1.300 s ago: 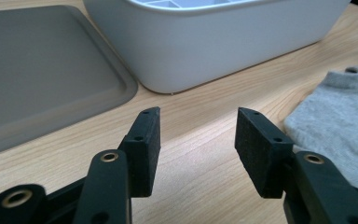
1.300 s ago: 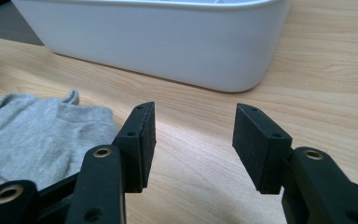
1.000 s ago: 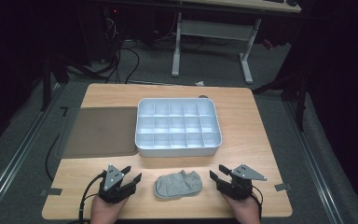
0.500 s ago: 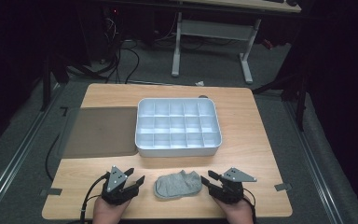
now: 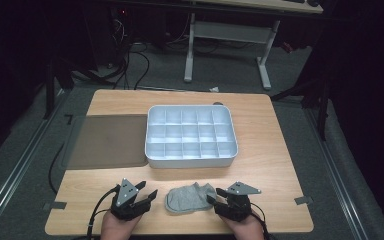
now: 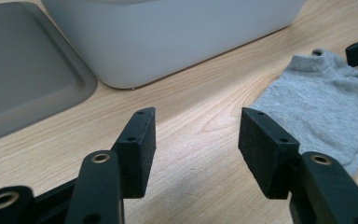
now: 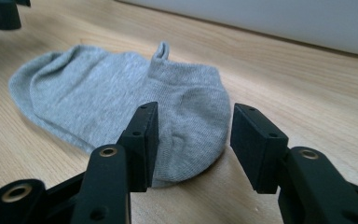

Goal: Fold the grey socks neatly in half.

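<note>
Grey sock [image 5: 191,197] flat on table [image 5: 270,150] near front edge, between both grippers. Right gripper [image 7: 193,135] fingers just reopened, spread around sock's end, not pinching. Left gripper [image 6: 196,140] fingers open, empty, beside sock.

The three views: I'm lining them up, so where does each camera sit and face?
High view: above the near edge, facing down on the table; both hands and claws show.
Left gripper view: on the left claw, open, facing tray and sock.
Right gripper view: on the right claw, open, at the sock.
All share the sock.
</note>
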Tool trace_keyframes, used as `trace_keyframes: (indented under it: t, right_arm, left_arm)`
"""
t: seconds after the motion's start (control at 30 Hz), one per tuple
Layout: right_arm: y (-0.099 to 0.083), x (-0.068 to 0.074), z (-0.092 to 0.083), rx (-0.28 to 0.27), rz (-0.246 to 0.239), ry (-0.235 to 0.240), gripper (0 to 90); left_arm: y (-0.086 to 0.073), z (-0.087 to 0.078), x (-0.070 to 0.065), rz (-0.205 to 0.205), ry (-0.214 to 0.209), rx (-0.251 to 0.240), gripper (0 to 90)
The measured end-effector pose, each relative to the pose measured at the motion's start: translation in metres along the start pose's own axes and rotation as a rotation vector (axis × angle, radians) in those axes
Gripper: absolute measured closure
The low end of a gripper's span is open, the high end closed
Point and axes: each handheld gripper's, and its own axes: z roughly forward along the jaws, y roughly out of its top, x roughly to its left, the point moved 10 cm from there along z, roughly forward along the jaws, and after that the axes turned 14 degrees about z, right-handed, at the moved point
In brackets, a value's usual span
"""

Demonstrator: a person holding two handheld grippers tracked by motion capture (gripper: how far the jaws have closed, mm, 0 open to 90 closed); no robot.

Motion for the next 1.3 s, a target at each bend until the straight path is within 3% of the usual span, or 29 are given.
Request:
trace_keyframes:
  t: [0.23,0.33,0.67,1.13,1.3]
  right_arm:
    - [-0.005,-0.003,0.006,0.026,-0.014,-0.039,51.5]
    - [-0.006,-0.001,0.007,0.02,-0.046,-0.053,60.9]
    - [-0.009,0.007,0.008,0.046,-0.07,-0.013,80.0]
    - [-0.007,0.012,0.006,0.028,-0.086,0.007,81.9]
    - [-0.003,0.012,0.004,0.007,-0.085,0.016,81.9]
  left_arm:
    - [-0.001,0.002,-0.002,0.008,-0.004,0.009,46.9]
    - [-0.002,0.003,-0.003,0.007,-0.006,0.01,46.8]
    - [-0.003,0.003,-0.005,-0.019,-0.042,0.004,46.2]
    - [0.008,0.005,-0.015,-0.029,-0.069,-0.002,47.4]
    - [0.023,0.006,-0.028,-0.031,-0.098,0.006,52.2]
